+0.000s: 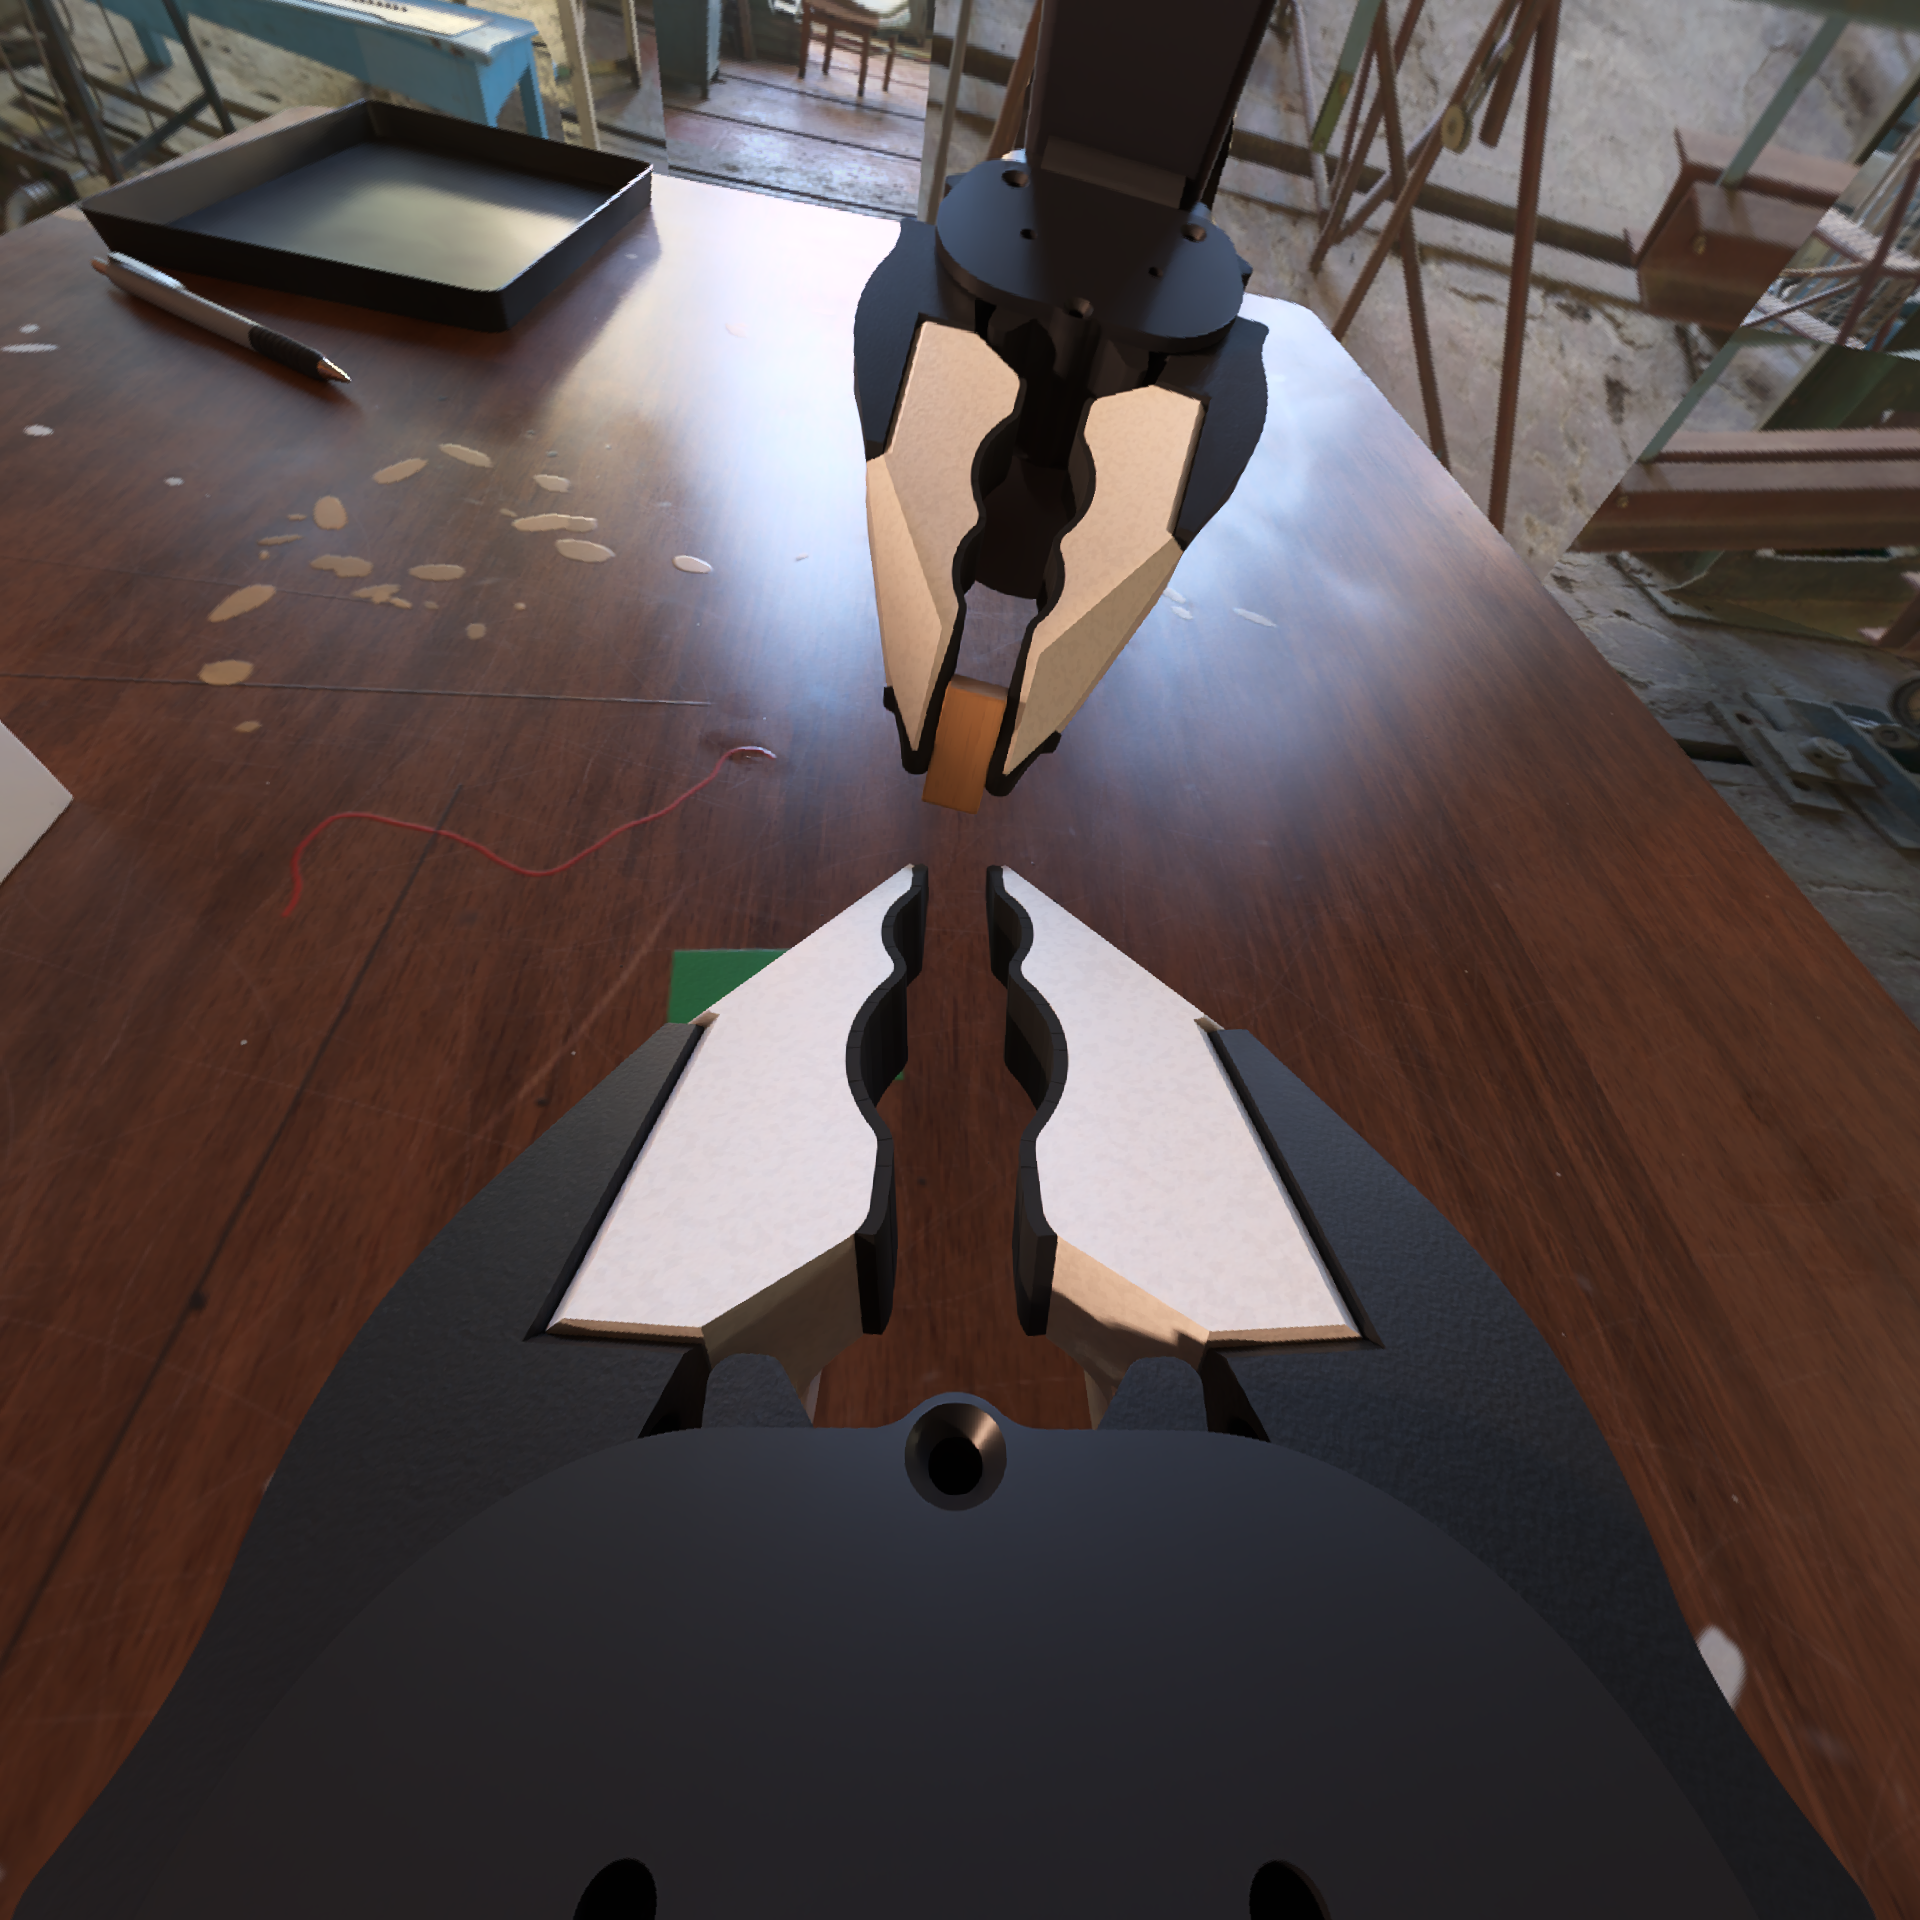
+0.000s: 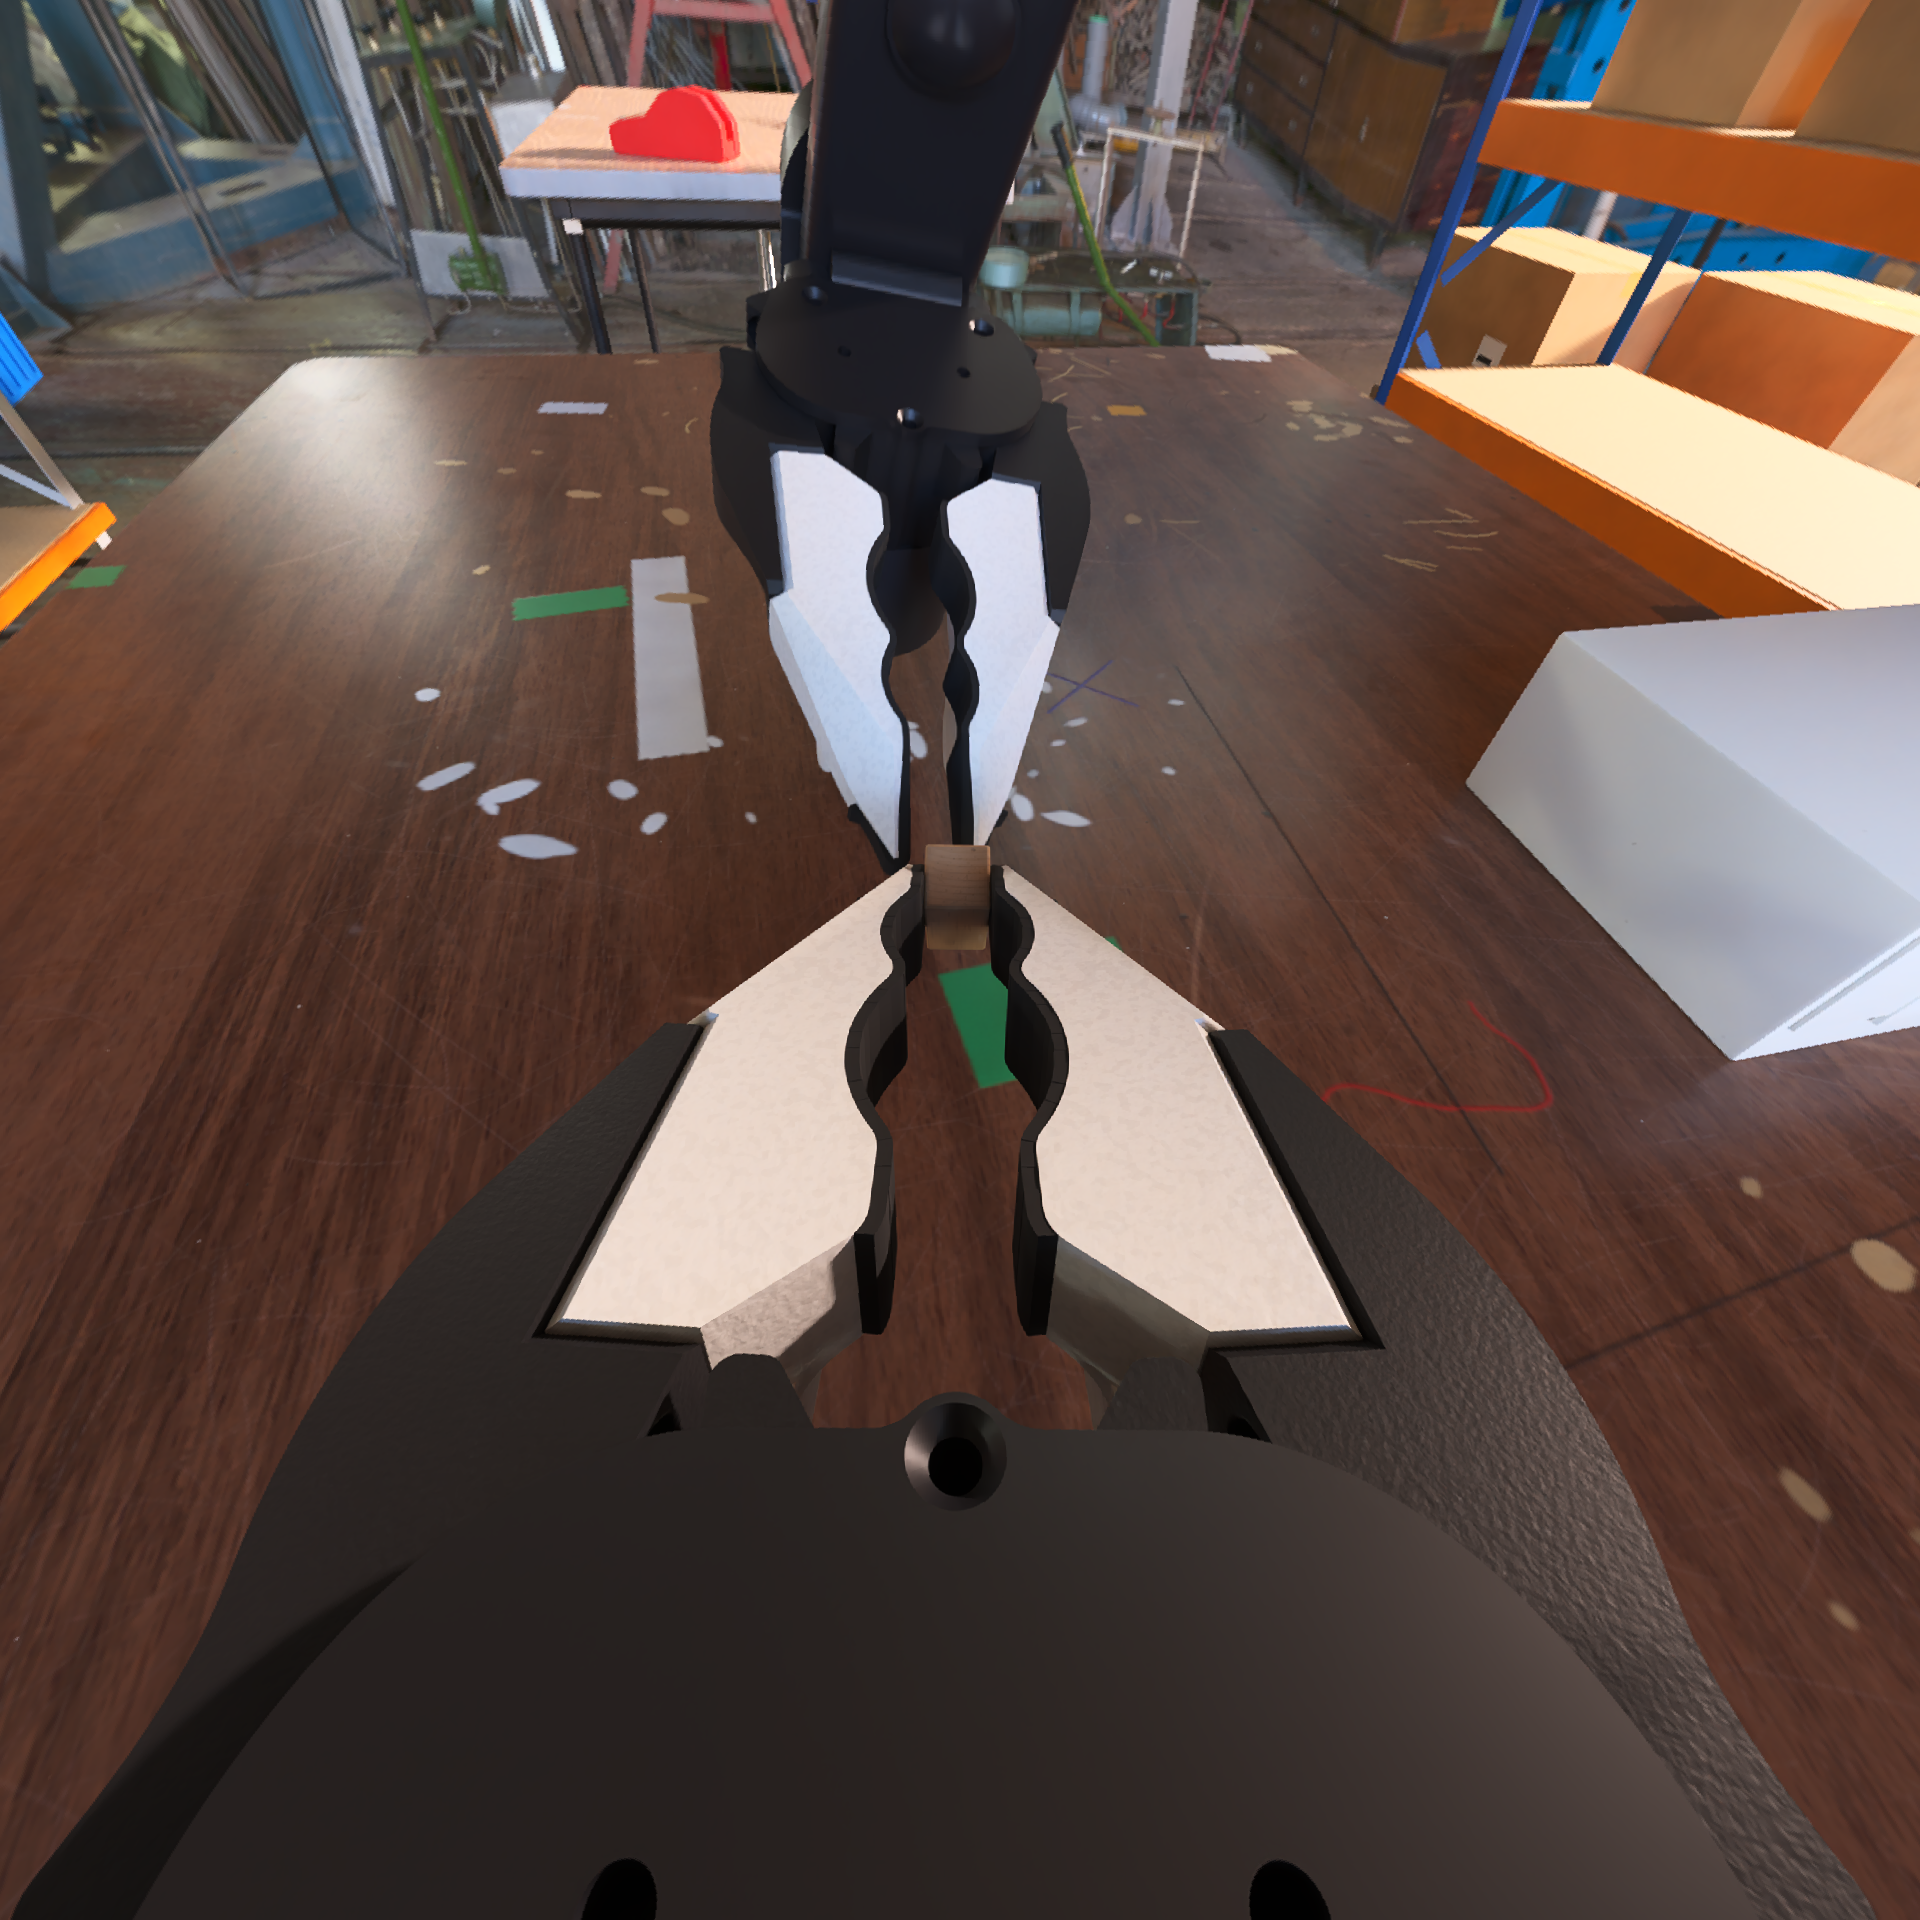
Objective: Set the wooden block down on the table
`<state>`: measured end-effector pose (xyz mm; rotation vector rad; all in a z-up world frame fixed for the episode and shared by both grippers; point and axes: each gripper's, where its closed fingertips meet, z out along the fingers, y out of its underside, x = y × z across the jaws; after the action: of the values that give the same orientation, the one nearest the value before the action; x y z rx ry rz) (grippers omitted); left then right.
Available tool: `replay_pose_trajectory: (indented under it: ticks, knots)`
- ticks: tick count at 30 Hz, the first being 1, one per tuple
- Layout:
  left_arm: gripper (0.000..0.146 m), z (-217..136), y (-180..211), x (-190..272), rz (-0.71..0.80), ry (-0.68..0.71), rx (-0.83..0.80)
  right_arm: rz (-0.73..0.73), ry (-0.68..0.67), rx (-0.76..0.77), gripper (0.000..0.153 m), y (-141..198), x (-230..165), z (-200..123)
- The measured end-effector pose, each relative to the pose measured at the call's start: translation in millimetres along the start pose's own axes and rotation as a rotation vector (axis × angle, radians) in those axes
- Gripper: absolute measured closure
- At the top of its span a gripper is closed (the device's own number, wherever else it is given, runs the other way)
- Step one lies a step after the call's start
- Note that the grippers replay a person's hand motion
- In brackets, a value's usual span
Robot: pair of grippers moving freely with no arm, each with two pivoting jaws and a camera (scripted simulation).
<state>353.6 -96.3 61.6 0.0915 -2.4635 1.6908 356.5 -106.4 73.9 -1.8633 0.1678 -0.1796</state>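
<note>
One wooden block [image 2: 957, 896] is clamped between the tips of the right gripper [image 2: 956, 904], above the table [image 2: 312, 935]; whether it touches the wood is hard to tell. Facing it, the left gripper [image 1: 956, 883] holds nothing, its tips slightly apart. Farther off lie one red thread [image 1: 520, 842], one pen [image 1: 223, 320] and one black tray [image 1: 374, 213].

The brown wooden table [image 1: 1351, 1039] carried a black tray [image 1: 374, 208]; just beside the tray lay a pen [image 1: 223, 320], farther from it a red thread [image 1: 520, 842].
</note>
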Motion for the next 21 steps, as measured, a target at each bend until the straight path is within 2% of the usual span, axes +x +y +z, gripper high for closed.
replay_pose_trajectory:
  ticks: [7, 10, 15, 21]
  knots:
    - [0.138, -2, 0, 1, 0.002, 0.014, 0.007, -0.014, -0.005, -0.097, 0.141, 13, -3, 4]
    - [0.138, -1, 1, 1, 0.007, 0.009, -0.001, -0.015, -0.003, -0.202, 0.141, 29, -3, 3]
    - [0.140, 4, 8, -1, -0.002, -0.018, -0.060, -0.064, 0.069, -0.320, 0.141, 45, 5, 6]
    - [0.126, 8, 18, -5, -0.029, -0.035, -0.134, -0.017, 0.072, -0.393, 0.141, 57, 8, 8]
